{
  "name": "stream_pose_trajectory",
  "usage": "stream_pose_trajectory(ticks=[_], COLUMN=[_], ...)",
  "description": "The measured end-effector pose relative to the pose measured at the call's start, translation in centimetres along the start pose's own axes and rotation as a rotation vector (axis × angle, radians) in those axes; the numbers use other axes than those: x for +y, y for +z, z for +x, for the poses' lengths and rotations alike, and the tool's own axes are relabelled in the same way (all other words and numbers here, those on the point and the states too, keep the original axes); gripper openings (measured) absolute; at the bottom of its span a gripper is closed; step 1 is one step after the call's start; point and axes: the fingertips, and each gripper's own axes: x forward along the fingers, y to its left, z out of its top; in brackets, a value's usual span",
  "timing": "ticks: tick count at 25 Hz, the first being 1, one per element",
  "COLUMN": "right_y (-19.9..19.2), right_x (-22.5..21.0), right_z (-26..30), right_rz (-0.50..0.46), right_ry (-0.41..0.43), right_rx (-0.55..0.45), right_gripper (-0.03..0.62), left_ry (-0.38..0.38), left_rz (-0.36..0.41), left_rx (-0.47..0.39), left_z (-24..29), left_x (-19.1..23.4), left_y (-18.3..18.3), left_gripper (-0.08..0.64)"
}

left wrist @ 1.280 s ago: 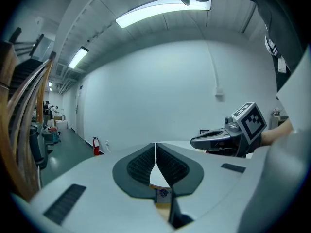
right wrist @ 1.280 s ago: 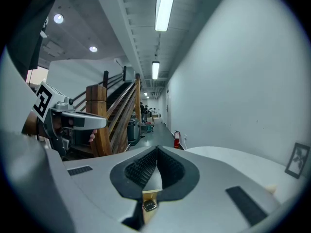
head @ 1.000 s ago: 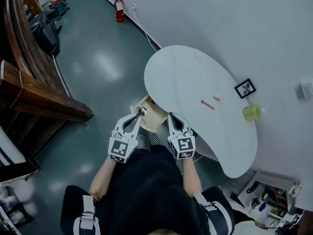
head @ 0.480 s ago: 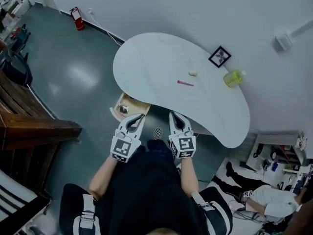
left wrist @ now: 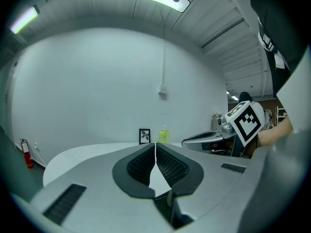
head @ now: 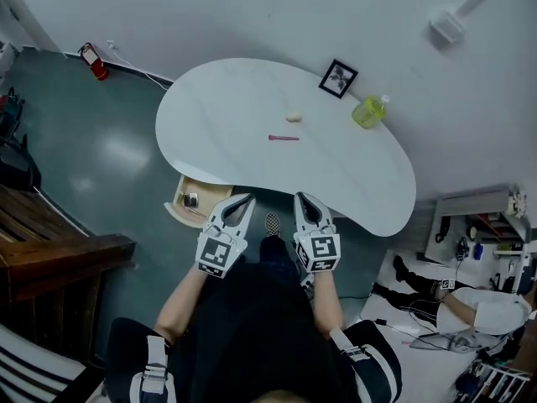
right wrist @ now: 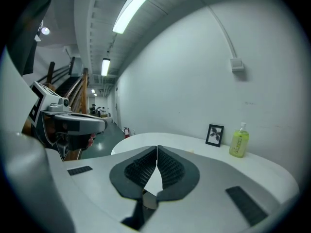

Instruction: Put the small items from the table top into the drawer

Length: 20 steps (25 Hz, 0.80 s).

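On the white kidney-shaped table (head: 243, 107) lie a thin pink stick (head: 283, 138) and a small cream lump (head: 293, 117), near the middle. Under the table's near left edge a pale wooden drawer (head: 179, 211) stands pulled out, with a small metallic item (head: 191, 200) in it. My left gripper (head: 243, 200) and right gripper (head: 300, 198) hover side by side at the table's near edge, both shut and empty. In the gripper views each pair of jaws meets tip to tip: left gripper (left wrist: 155, 145), right gripper (right wrist: 157, 147).
A small black picture frame (head: 337, 78) and a yellow-green bottle (head: 368, 112) stand at the table's far edge by the white wall. A red fire extinguisher (head: 91, 60) stands on the floor far left. Dark wooden furniture (head: 59, 259) is at left; a person's legs (head: 419, 280) lie at right.
The head view has swung so the table sits further left and more centred. The drawer now shows lower left of the table. Both grippers stay shut in front of the body.
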Motion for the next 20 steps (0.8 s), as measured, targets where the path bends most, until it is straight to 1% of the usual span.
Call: stream_pose_trajectory(ticks=[6,12,16,20], right_y=[-0.2,-0.9,-1.3,-2.2], right_x=[-4.4,-7.7,-9.8,-11.8], right_z=[2.4,5.8,8.2,10.9], right_rz=[0.004,-0.017,-0.023,-0.046], right_ry=[0.046,0.138,0.197,0.261], right_rx=[0.006,0.05,0.07,0.107], right_gripper=[0.031,0.032,0.031,0.032], left_ry=[0.065,0.145,0.2,0.263], left_rz=[-0.019,-0.057,-0.074,-0.109], left_rx=[0.024,0.055,0.082,0.107], left_z=[4.3,8.7,11.3,13.8], left_x=[0.3,1.3,2.5,3.9], left_y=[-0.2,-0.8,-1.8,-3.2], left_gripper=[0.025,0.024,0.025,0.024])
